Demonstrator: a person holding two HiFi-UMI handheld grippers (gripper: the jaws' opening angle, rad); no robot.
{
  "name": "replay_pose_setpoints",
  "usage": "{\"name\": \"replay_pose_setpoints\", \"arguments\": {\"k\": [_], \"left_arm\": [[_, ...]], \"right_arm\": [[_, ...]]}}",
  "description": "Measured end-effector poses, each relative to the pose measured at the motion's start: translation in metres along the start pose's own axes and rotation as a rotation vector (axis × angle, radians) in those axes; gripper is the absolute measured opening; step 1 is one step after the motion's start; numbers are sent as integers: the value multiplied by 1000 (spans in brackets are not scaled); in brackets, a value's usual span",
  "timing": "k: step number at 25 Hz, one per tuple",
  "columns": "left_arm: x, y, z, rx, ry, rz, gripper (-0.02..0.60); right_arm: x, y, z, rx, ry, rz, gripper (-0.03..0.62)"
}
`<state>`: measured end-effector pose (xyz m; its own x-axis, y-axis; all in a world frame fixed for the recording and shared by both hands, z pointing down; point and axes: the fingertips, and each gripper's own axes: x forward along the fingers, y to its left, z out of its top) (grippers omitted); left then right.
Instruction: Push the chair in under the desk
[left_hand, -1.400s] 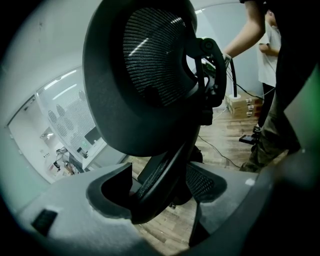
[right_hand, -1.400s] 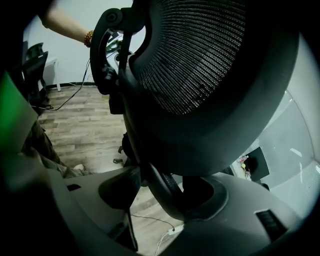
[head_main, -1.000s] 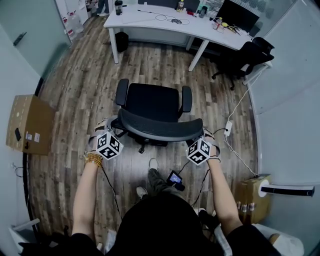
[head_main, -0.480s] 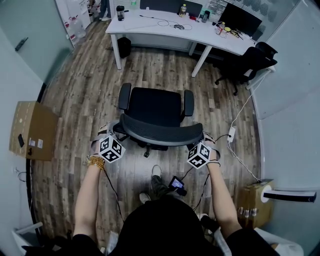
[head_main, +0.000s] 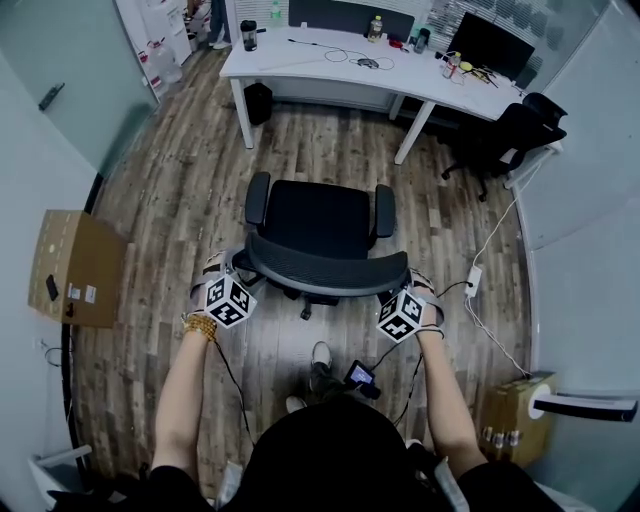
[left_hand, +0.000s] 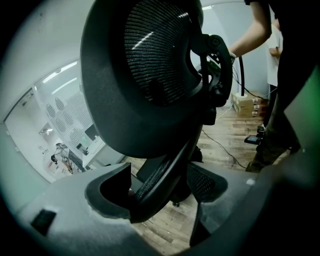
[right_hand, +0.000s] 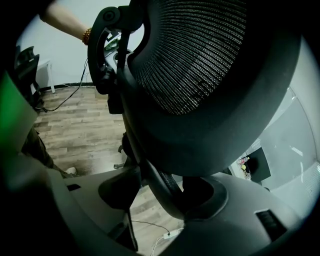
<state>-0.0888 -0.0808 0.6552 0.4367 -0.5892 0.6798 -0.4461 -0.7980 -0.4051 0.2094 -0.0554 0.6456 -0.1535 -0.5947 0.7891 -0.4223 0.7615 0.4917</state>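
A black office chair (head_main: 318, 215) with a mesh backrest (head_main: 320, 268) stands on the wood floor, facing the white desk (head_main: 330, 62) at the far end, with open floor between them. My left gripper (head_main: 234, 264) is at the backrest's left end and my right gripper (head_main: 408, 280) at its right end. In the left gripper view the backrest (left_hand: 150, 65) fills the frame and its edge runs between the jaws of the left gripper (left_hand: 165, 187), which are shut on it. The right gripper (right_hand: 167, 192) holds the opposite rim of the backrest (right_hand: 200, 75) the same way.
A cardboard box (head_main: 75, 265) sits by the left wall. A second black chair (head_main: 505, 135) stands at the desk's right end, and a black bin (head_main: 258, 102) beside the desk's left leg. A power strip with cable (head_main: 474, 280) lies at right, another box (head_main: 510, 400) behind it.
The chair and both grippers have moved forward together toward the desk, which now shows nearer and lower in the head view. The grips look unchanged.
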Motion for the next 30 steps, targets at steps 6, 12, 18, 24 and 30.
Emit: {"name": "replay_pose_setpoints", "arguments": {"k": [6,12,18,24,30], "left_arm": [[17,16,4,-3,26,1,348],[27,41,-2,-8,60,-9,347],[45,57,-2,-25,77,-3,350],[55,75,-1,-27,111,3,354],[62,89,-4,-19,109,12,356]], "right_arm": [[15,-19,3,-10,-15,-5,256],[33,-38,20,-24,-24,0,255],[49,-54,23,-33,-26,3,255],[59,-68,31,-33,-31,-6,255],[70,-76,39,-27,-17,-3,255]]}}
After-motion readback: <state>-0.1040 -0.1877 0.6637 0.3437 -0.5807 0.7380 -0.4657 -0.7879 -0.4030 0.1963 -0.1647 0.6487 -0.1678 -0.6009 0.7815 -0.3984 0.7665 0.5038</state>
